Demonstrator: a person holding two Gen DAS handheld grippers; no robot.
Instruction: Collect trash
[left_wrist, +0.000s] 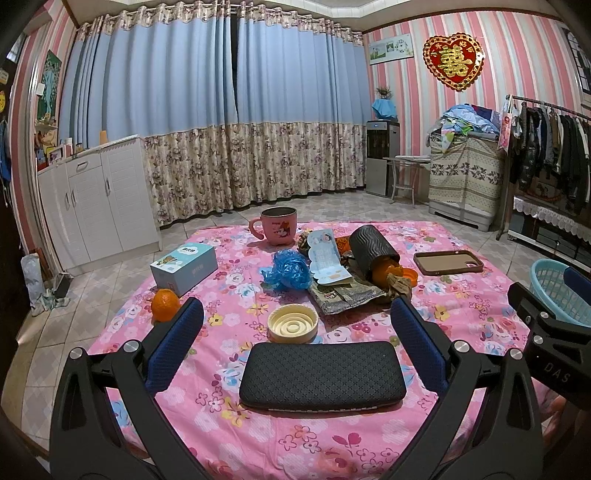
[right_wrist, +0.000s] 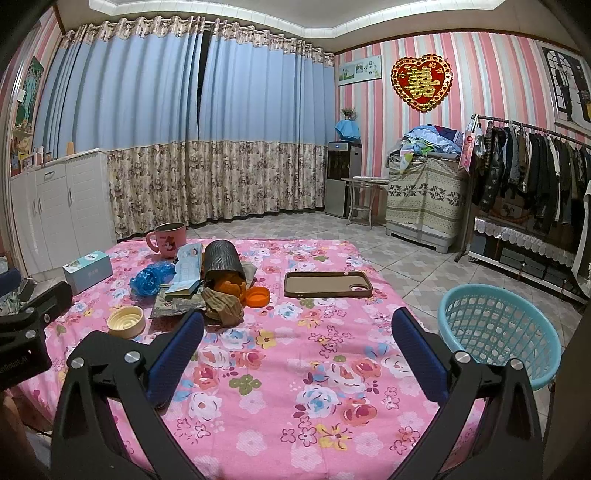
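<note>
A pile of trash lies mid-table: a crumpled blue plastic bag (left_wrist: 286, 268) (right_wrist: 150, 277), a paper leaflet (left_wrist: 327, 258) (right_wrist: 188, 271), flat wrappers (left_wrist: 347, 295), a tipped black cup (left_wrist: 373, 245) (right_wrist: 223, 260) with orange peel, a brown crumpled wad (right_wrist: 223, 304) and an orange lid (right_wrist: 257, 295). A cream lid (left_wrist: 293, 322) (right_wrist: 126, 321) lies nearer. A teal basket (right_wrist: 498, 332) (left_wrist: 557, 291) stands off the table's right edge. My left gripper (left_wrist: 295, 339) is open and empty above a black case (left_wrist: 323, 374). My right gripper (right_wrist: 297, 343) is open and empty over bare cloth.
On the pink floral tablecloth (right_wrist: 314, 387) are a pink mug (left_wrist: 275, 225), a light blue box (left_wrist: 183, 267), an orange (left_wrist: 165, 304) and a brown phone case (right_wrist: 327, 284). White cabinets stand left, a clothes rack right.
</note>
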